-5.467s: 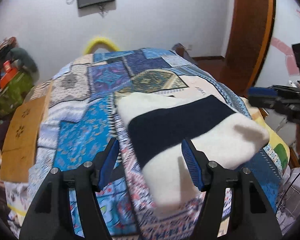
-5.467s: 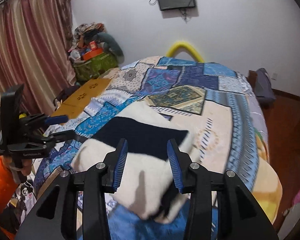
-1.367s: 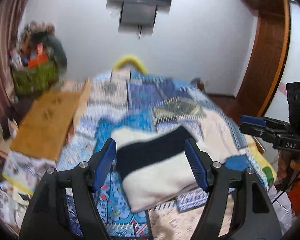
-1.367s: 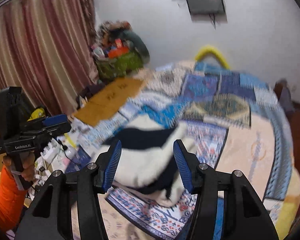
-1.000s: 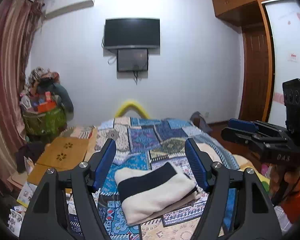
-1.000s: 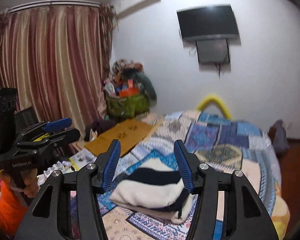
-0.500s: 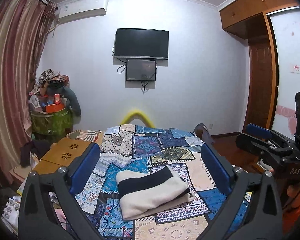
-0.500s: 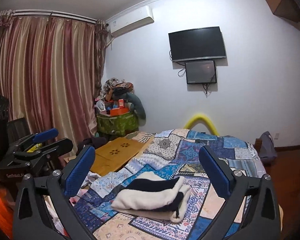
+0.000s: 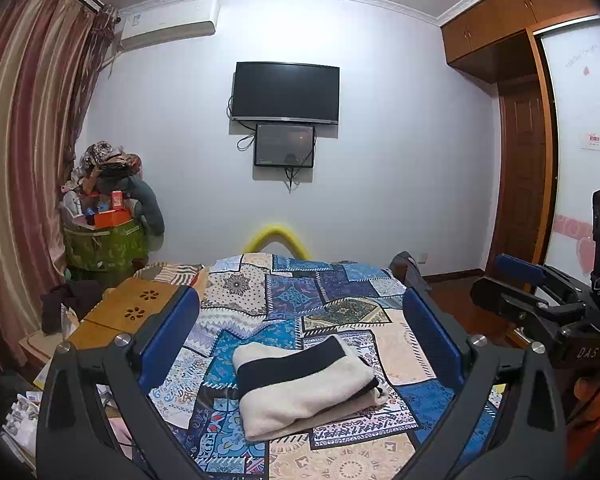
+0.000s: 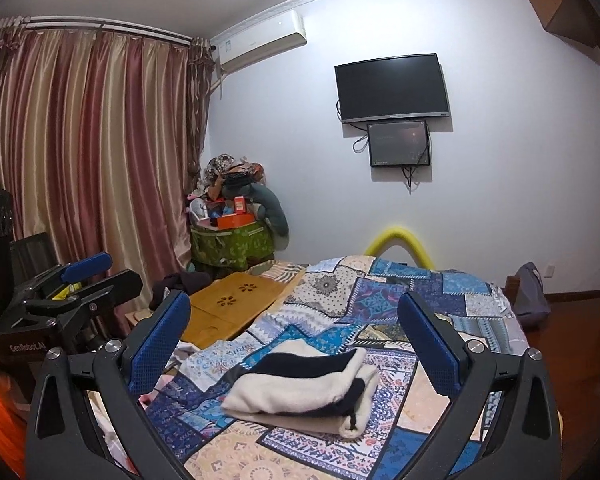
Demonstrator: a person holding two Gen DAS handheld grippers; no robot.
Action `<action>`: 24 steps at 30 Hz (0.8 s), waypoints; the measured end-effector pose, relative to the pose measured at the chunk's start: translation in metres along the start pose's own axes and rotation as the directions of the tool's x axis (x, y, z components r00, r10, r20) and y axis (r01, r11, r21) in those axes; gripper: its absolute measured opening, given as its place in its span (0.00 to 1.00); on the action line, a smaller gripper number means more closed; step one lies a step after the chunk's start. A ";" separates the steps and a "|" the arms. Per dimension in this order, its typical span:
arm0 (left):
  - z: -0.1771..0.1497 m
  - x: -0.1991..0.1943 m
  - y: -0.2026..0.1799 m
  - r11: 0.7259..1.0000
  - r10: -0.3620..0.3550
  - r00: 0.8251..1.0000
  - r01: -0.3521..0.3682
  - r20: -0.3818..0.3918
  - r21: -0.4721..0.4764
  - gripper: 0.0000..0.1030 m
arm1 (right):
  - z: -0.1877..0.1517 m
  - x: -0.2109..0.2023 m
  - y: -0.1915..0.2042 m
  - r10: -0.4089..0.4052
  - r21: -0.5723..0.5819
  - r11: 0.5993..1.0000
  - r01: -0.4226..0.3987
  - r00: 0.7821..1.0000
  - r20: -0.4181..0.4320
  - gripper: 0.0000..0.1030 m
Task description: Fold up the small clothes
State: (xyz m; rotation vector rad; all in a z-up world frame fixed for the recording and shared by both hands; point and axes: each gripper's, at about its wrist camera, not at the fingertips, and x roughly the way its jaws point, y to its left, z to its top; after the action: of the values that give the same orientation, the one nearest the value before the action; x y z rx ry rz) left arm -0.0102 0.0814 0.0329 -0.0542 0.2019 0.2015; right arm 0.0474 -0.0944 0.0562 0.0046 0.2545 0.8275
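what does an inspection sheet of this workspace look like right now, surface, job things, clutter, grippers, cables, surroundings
surface: bed under a patchwork quilt, blue and cream patches.
job's things: one cream and navy garment lies folded on the quilt's near part; nothing touches it.
clutter: green bin heaped with clothes and boxes in the corner; wooden lap table at the bed's edge; papers on the floor beside it.
grippers: left gripper open, nothing between its jaws; right gripper open, likewise; both well short of the garment.
cables: loose wires hang from the small screen below the wall TV.
surroundings: striped curtains, air conditioner, wooden wardrobe.
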 end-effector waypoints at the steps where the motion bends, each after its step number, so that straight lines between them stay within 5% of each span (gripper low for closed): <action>1: 0.000 -0.001 -0.001 1.000 0.001 1.000 -0.001 0.000 -0.001 1.00 | 0.000 0.001 0.001 -0.001 -0.003 1.000 0.001 1.000 -0.002 1.00; 24: -0.005 0.006 -0.001 1.000 -0.006 1.000 0.006 -0.011 -0.008 1.00 | -0.003 0.001 -0.001 -0.016 -0.003 1.000 0.016 1.000 -0.022 1.00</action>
State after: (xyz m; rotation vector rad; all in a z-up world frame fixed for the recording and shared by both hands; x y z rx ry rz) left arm -0.0054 0.0817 0.0273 -0.0635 0.2115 0.1964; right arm 0.0483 -0.0944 0.0534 -0.0094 0.2739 0.8120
